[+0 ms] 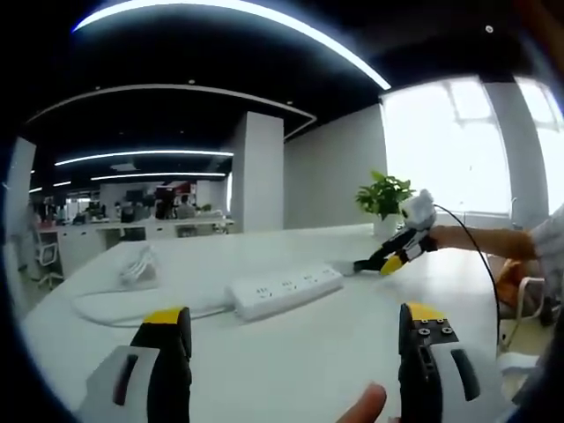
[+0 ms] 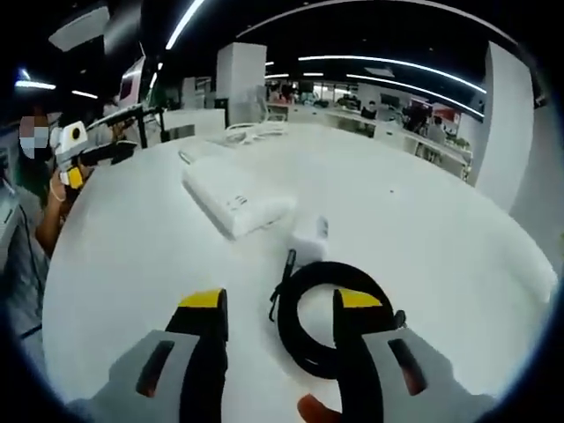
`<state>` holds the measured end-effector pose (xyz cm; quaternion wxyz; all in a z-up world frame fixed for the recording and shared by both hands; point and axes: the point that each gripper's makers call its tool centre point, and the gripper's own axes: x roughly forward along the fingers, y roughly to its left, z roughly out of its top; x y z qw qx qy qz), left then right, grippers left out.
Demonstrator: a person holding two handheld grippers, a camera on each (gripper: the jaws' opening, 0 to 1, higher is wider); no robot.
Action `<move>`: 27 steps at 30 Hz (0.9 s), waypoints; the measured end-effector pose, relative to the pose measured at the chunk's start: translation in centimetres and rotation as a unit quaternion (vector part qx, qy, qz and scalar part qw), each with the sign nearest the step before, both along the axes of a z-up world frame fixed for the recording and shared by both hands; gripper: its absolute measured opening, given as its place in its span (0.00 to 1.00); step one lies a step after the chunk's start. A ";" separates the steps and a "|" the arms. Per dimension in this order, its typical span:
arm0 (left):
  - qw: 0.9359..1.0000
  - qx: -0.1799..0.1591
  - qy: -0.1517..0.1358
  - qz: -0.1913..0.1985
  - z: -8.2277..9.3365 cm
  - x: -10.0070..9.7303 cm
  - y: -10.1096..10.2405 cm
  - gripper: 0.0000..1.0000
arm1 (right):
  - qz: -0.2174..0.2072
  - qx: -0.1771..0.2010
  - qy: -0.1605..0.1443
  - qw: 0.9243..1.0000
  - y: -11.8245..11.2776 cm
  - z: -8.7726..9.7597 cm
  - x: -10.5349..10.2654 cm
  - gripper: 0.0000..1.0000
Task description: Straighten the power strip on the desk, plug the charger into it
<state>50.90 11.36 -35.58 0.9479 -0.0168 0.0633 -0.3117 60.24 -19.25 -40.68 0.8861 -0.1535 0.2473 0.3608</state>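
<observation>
We find both the left gripper [image 1: 293, 339] and right gripper [image 2: 278, 313] with jaws apart, holding nothing; white power strip [image 1: 285, 290] lies beside white charger [image 2: 309, 243] and coiled black cable [image 2: 328, 330].

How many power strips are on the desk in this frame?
1. The white power strip lies mid-desk, ahead of the left tool; in the right gripper view it sits beyond the charger.
</observation>
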 end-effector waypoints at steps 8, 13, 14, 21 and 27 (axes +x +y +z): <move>1.000 -0.003 -0.002 0.002 0.1 -0.1 0.2 0.99 | 0.007 -0.011 0.009 1.000 0.2 -0.1 -0.4 0.45; 1.000 -0.003 -0.001 -0.001 0.0 -0.1 0.1 0.99 | 0.006 -0.009 0.014 1.000 0.1 -0.3 -0.6 0.45; 1.000 -0.002 0.000 0.000 0.0 -0.1 0.1 0.99 | 0.005 -0.008 0.014 1.000 0.0 -0.3 -0.6 0.45; 1.000 0.002 0.003 0.003 -0.3 0.1 0.3 0.99 | 0.001 -0.008 0.014 1.000 -0.2 -0.4 -0.6 0.44; 1.000 0.001 0.009 0.003 -0.8 0.1 0.2 0.99 | 0.001 -0.008 0.012 1.000 0.1 -0.1 -0.5 0.43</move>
